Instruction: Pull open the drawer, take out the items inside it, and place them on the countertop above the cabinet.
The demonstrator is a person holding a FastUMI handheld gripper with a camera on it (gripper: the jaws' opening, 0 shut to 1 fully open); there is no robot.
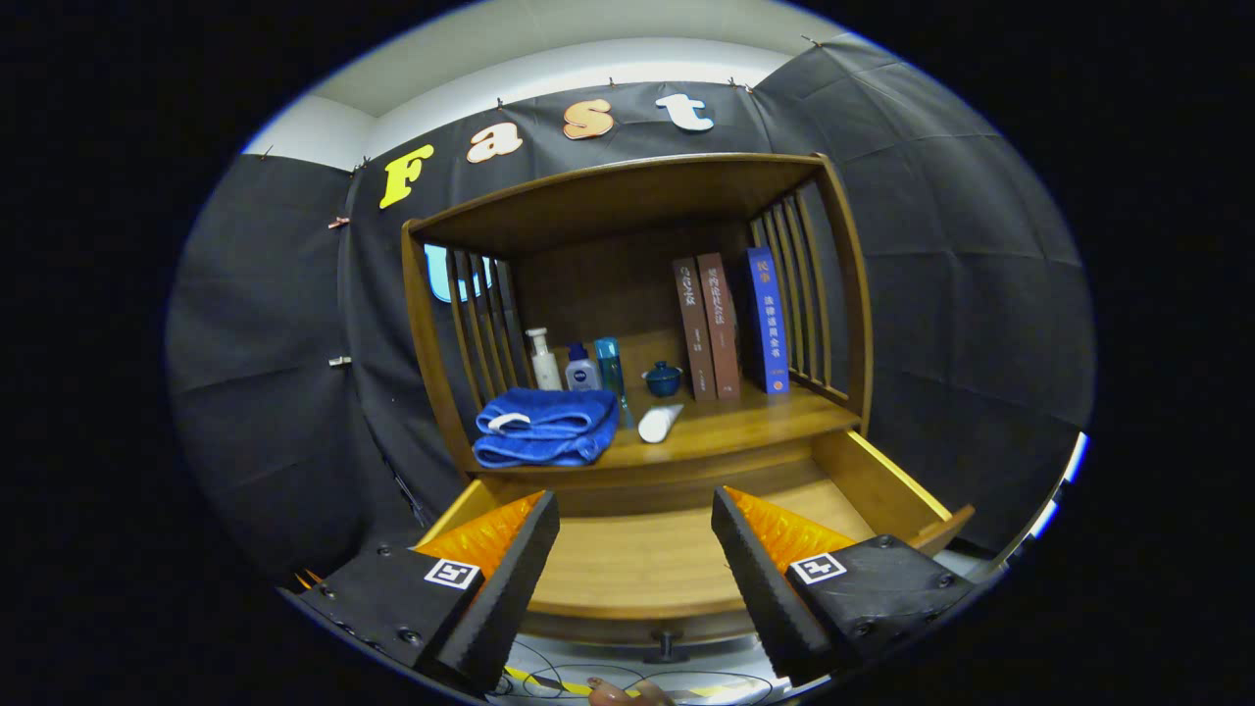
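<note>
Holding your tongs [635,559] spread wide, nothing between the fingers [510,579]. They hang over the drawer [882,485], which stands pulled out just ahead; its knob [667,642] sits below, between the two fingers. Drawer floor visible between and beyond the fingers is bare wood; the parts under the fingers are hidden, so you can't tell what's there.

Beyond the drawer, the worktop [745,427] of the cabinet carries:
- blue towel [539,427], folded, beyond the left finger, near the front edge
- white tube [659,424] lying down just right of the towel, straight ahead between the fingers
- pump bottle [542,361], small white bottle [581,371] and tall teal bottle [609,368] in a row behind the towel, close together
- small blue lidded pot [664,378] behind the tube
- two brown books [708,328] and one blue book [767,319] upright, beyond the right finger, blue one nearest the right slats
</note>
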